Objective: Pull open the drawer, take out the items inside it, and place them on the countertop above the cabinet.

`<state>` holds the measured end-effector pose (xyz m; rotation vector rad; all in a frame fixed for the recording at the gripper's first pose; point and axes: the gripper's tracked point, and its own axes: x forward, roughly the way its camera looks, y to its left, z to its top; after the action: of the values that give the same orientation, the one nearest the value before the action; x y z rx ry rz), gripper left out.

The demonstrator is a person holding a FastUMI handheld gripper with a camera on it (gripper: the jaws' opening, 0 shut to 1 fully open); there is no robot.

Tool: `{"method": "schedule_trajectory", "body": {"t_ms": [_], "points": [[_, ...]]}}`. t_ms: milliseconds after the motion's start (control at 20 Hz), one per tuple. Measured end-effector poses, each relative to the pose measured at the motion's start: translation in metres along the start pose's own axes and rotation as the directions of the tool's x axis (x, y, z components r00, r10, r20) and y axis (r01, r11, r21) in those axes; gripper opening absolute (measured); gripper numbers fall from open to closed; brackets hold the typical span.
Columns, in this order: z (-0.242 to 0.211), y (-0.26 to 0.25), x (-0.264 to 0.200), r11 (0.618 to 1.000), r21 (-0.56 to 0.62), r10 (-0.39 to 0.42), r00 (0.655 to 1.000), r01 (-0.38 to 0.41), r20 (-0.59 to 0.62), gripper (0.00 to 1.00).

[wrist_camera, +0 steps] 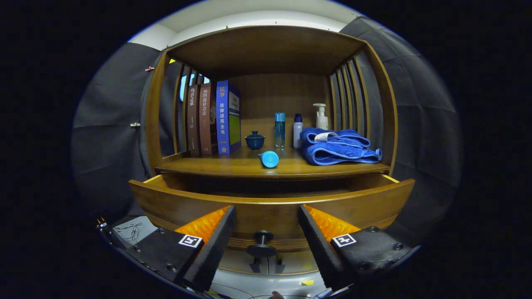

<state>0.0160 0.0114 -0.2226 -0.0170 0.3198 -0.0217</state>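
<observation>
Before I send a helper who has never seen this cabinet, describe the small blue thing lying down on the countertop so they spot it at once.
Start at the wooden cabinet and its countertop above the pulled-out drawer. Near the front edge, ahead of the dark lidded cup and the tall blue bottle, lies a light blue bottle. It alone lies on its side; the neighbouring bottles stand upright. The open gripper straddles the drawer knob.

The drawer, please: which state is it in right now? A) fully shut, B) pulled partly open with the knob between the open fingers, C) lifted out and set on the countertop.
B: the drawer juts out past the countertop, and its knob sits untouched between the fingers of the open gripper.
</observation>
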Motion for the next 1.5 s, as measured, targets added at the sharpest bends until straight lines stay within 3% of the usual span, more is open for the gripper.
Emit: {"method": "schedule_trajectory", "body": {"t_ms": [450,1200,1500], "points": [[-0.001,-0.004,0.057,0.999,0.004,-0.041,0.999,0.041,-0.005,0.98],[-0.007,-0.008,0.053,0.999,0.011,-0.033,0.999,0.033,-0.041,0.99],[0.072,-0.011,0.026,0.999,-0.026,-0.017,0.994,0.02,0.105,0.98]]}}
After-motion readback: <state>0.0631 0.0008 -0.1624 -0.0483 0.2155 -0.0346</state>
